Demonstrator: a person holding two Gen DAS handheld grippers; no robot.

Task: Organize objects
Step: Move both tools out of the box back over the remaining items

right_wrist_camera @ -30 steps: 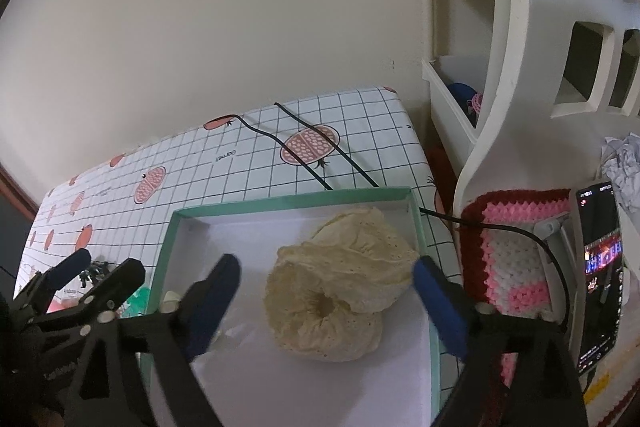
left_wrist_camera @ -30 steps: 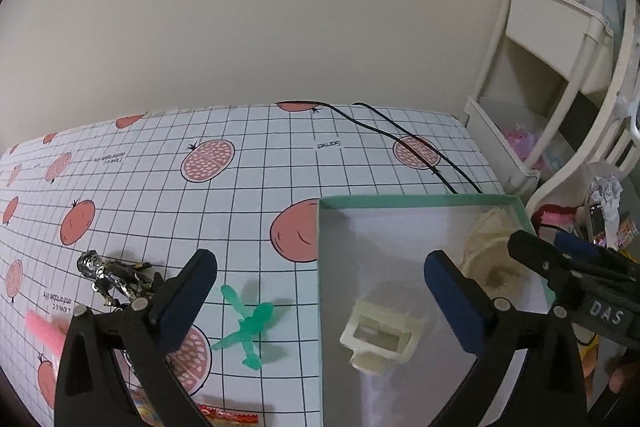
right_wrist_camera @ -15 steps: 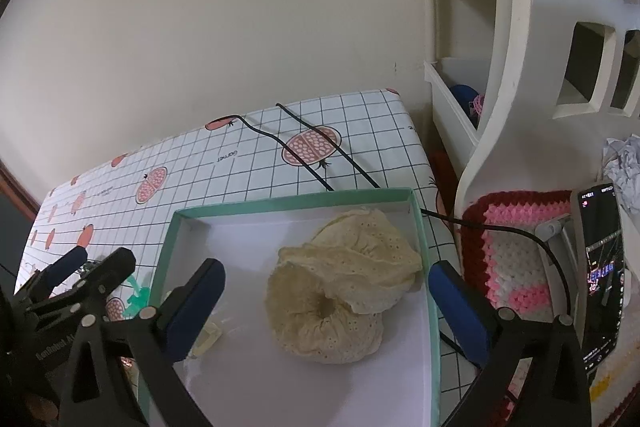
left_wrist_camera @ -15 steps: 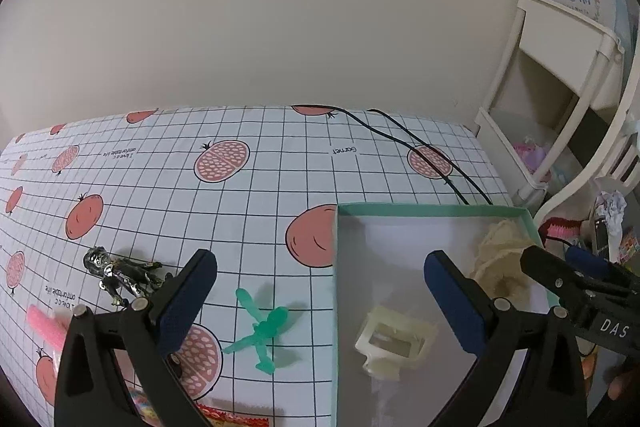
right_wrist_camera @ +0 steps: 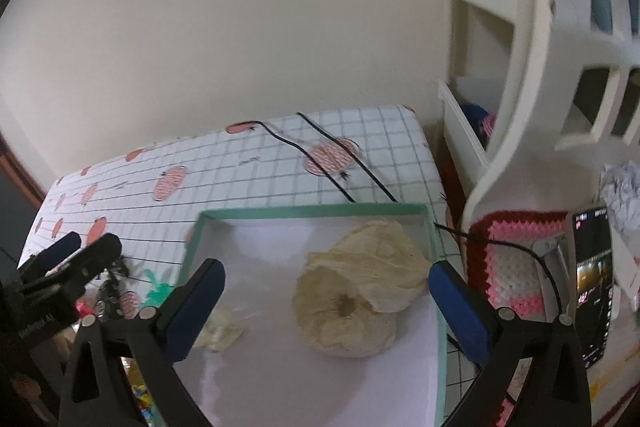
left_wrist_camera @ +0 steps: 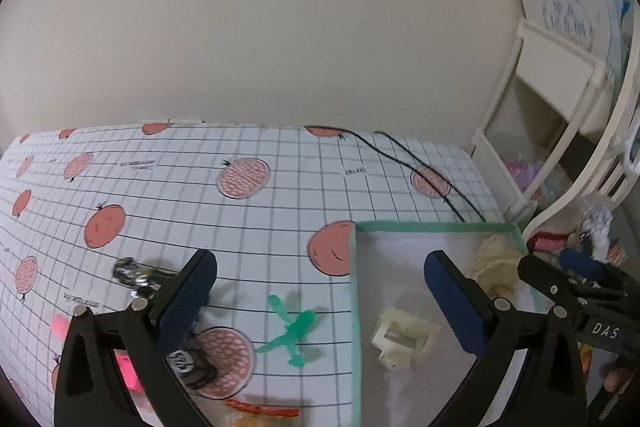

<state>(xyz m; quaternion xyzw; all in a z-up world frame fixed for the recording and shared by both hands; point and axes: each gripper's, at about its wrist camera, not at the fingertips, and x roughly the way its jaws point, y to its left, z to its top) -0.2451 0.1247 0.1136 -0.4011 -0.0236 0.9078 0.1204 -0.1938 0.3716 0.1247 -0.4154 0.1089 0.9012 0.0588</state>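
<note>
White gridded tablecloth (left_wrist_camera: 248, 227) printed with red fruit covers the table. At 4 o'clock in the left wrist view sits a green-rimmed box (left_wrist_camera: 353, 307) with a white floor. Inside lie a cream lace cloth (right_wrist_camera: 360, 291) and a cream hair claw clip (left_wrist_camera: 404, 337), its long axis running from 8 to 2 o'clock. Left of the box, a green toy plane (left_wrist_camera: 294, 331) points toward 1 o'clock. The left gripper (left_wrist_camera: 320, 295) and right gripper (right_wrist_camera: 326, 301) both stand wide, empty.
</note>
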